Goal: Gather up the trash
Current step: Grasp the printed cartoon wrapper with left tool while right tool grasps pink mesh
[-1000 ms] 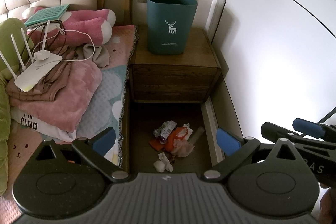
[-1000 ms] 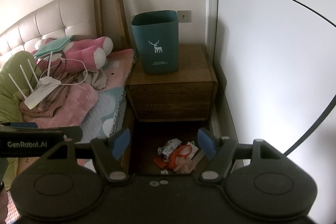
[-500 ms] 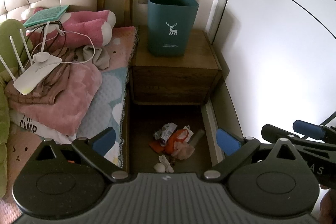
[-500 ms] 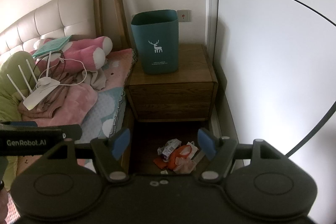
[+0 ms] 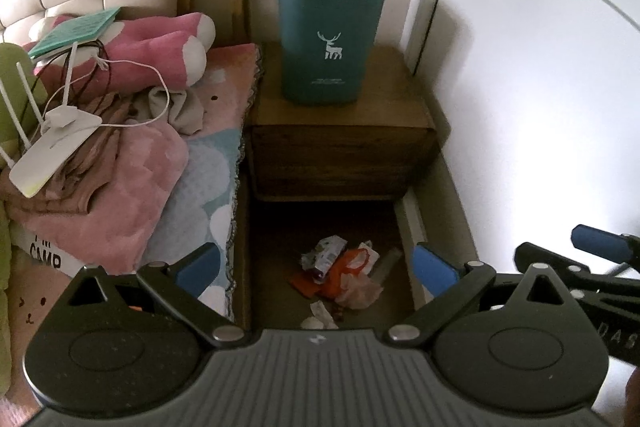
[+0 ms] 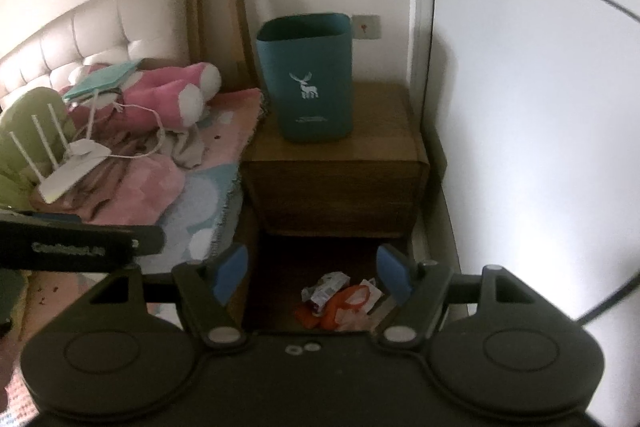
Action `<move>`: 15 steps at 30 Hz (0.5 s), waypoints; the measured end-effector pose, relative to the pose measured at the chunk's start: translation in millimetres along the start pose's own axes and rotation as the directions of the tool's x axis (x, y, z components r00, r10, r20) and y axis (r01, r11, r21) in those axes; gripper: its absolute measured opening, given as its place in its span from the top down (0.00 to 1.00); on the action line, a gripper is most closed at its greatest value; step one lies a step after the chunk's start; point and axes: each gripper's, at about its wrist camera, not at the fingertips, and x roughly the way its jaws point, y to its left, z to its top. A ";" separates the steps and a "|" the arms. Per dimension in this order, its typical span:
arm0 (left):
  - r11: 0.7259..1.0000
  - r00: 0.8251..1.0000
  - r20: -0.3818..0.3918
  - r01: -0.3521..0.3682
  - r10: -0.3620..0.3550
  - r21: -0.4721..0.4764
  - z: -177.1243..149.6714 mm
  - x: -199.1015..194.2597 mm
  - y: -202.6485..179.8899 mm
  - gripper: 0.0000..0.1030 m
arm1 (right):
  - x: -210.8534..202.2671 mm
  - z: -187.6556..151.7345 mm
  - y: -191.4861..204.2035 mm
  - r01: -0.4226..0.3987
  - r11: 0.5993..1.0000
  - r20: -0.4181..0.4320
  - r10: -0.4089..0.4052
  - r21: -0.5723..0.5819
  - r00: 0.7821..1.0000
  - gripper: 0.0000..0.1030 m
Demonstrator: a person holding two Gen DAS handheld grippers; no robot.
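Both grippers are wide open and holding nothing right now: the left gripper [image 5: 316,267] and the right gripper [image 6: 314,273] hang above the gap between bed and wardrobe, jaws spread with the mess framed between them. The trash pile [image 5: 340,273] sits on the dark floor strip in front of the wooden nightstand [image 5: 340,131], well below both tools. It looks like a crumpled snack wrapper [image 5: 324,255], an orange bag [image 5: 348,267] and a couple of small white scraps [image 5: 320,315] closer to the camera. The teal bin [image 5: 328,39] with the deer print stands on top of the nightstand, not on the floor, so every piece will need a lift up and over its rim.

Probably the smart way is to go for the bag first, since it's the bulkiest and floppy stuff pinches easily if the person grabs a bunched fold rather than a flat edge. The bed [image 5: 192,187] edge hangs right beside that gap, so coming straight down should avoid snagging the blanket fringe. Tiny scraps last; they'll likely need a careful pinch against the floor.
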 end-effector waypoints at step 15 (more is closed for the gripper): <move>0.997 0.995 -0.064 -0.078 0.078 0.002 -0.2 171.7 -4.7 0.00 | 185.0 -4.7 -82.2 0.016 0.999 -0.147 -0.009 0.049 0.989 0.31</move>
